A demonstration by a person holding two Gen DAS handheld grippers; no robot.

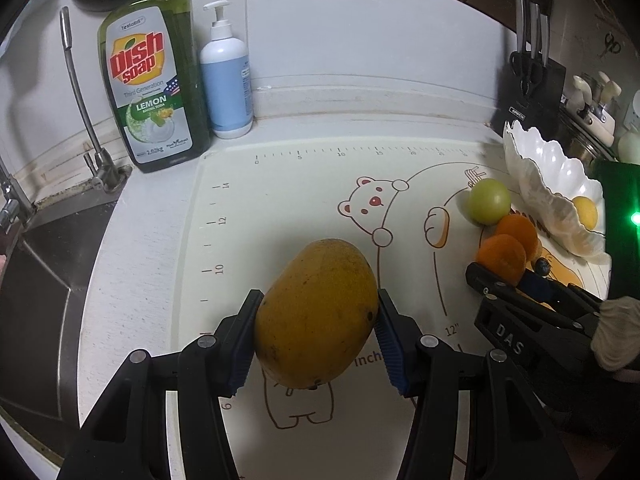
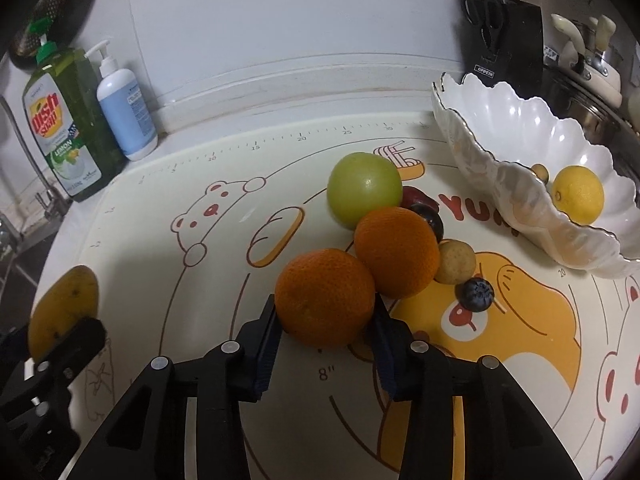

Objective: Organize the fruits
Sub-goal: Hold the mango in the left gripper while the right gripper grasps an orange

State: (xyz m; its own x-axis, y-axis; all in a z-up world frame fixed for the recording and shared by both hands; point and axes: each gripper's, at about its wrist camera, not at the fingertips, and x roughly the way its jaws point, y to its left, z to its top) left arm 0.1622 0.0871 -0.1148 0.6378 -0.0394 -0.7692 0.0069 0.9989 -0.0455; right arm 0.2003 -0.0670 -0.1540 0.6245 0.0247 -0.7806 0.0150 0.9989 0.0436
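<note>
Here, a yellow mango [image 1: 316, 314] is held tight by the left gripper [image 1: 316, 332]. Its two blue pads are pressed on the mango's sides, and the mango is seen above the bear mat [image 1: 304, 184]. In the right wrist view, the same mango [image 2: 64, 308] is found at 9 o'clock, far from the other fruit.

The near orange [image 2: 325, 297] is framed by the right gripper [image 2: 325, 334]. One pad is seen on each side of it, right up against the skin, but it cannot be told if the orange is squeezed or only touched. The orange is rested on the mat [image 2: 160, 280].

A second orange [image 2: 397, 251] is found just behind, at 1 o'clock from the first, and the two are touching. A green apple [image 2: 364, 189] is placed at 12 o'clock from them. A dark plum [image 2: 430, 220] and something red are tucked behind the second orange. A small tan fruit [image 2: 456, 261] and a blueberry [image 2: 476, 294] are seen at 3 o'clock from the oranges.

A white wavy bowl [image 2: 508, 184] is set at 2 o'clock on the mat. A lemon [image 2: 578, 194] is held inside it.

At 10 o'clock, a green dish soap bottle [image 1: 154, 88] and a white pump bottle [image 1: 226, 80] are stood by the wall. A knife block [image 2: 506, 44] is seen behind the bowl.
</note>
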